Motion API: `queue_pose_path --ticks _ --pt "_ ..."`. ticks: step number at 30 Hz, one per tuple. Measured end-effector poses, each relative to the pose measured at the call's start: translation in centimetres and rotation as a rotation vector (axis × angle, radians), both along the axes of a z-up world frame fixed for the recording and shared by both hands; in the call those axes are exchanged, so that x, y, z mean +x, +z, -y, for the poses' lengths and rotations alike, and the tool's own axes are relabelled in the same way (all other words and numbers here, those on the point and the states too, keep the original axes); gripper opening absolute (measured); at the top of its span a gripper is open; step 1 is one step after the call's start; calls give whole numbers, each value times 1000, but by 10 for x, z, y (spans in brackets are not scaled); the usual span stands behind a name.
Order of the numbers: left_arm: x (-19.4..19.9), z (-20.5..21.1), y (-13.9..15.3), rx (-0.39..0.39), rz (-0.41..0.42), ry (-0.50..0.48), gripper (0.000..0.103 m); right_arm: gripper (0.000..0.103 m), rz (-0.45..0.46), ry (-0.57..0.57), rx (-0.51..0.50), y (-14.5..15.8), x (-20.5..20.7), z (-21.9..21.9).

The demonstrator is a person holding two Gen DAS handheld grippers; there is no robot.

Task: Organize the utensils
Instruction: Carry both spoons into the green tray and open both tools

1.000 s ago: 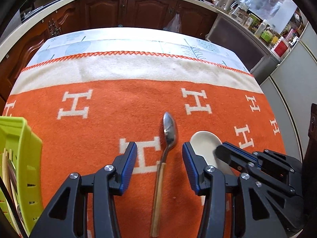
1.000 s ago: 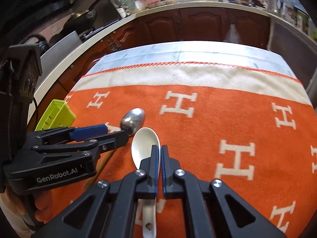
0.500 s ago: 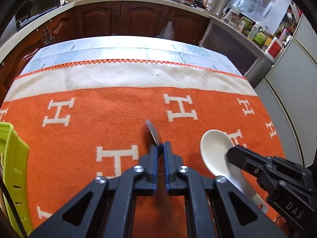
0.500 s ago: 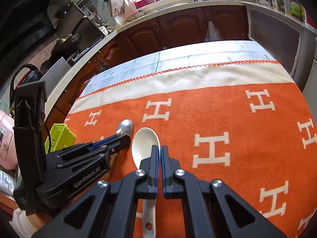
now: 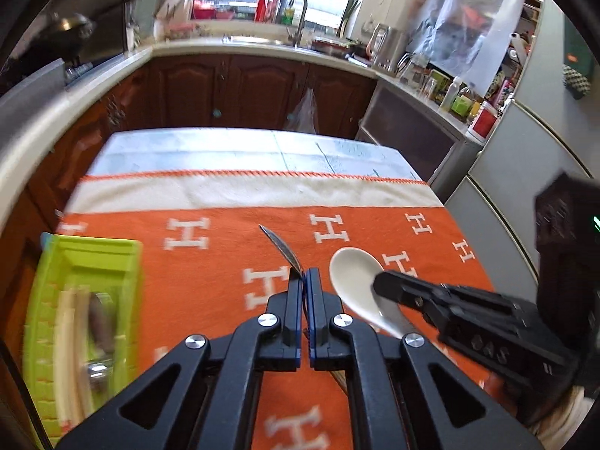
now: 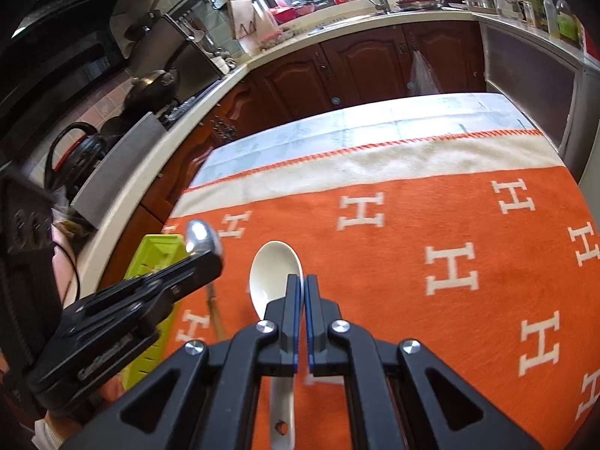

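Observation:
My left gripper is shut on a metal spoon with a wooden handle and holds it above the orange blanket; its bowl shows edge-on. In the right wrist view the spoon's bowl sticks out past the left gripper. My right gripper is shut on a white ceramic spoon, also lifted off the blanket. The white spoon also shows in the left wrist view, with the right gripper on it. A lime green utensil basket stands at the left and holds several utensils.
The orange blanket with white H marks covers the table, with a white band at its far edge. The basket also shows in the right wrist view. Kitchen cabinets and a counter lie beyond the table. A fridge stands to the right.
My left gripper closed on the metal spoon and lifted it off the blanket. Both grippers rose with their spoons. The basket has come further into the left wrist view.

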State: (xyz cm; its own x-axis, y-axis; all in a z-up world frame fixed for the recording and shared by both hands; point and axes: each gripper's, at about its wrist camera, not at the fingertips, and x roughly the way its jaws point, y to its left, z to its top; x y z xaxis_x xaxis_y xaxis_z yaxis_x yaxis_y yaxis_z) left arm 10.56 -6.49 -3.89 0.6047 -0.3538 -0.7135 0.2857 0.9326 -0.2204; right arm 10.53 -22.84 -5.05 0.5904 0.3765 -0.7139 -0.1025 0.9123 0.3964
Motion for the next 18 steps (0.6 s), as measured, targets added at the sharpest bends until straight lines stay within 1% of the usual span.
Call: queue_pose_path --ticks 3,6,8,12,13,16,18 --pt "-25 -24 24 66 33 6 0 2 -5 21 32 10 -4 -22" --pt "-46 -55 41 174 52 38 0 2 -28 41 73 16 -5 -51" --pt "-57 -75 48 243 60 72 0 2 -56 48 109 16 -2 -77" --pt "-68 -109 49 332 45 139 0 2 -96 47 148 11 7 -123" --pt "-70 -115 48 372 49 154 0 2 -110 43 161 9 11 -133" --pt "-72 -123 39 471 47 168 0 2 -148 8 188 1 24 -157" --pt "-67 -124 27 515 26 153 0 2 -166 -23 191 -5 30 -167"
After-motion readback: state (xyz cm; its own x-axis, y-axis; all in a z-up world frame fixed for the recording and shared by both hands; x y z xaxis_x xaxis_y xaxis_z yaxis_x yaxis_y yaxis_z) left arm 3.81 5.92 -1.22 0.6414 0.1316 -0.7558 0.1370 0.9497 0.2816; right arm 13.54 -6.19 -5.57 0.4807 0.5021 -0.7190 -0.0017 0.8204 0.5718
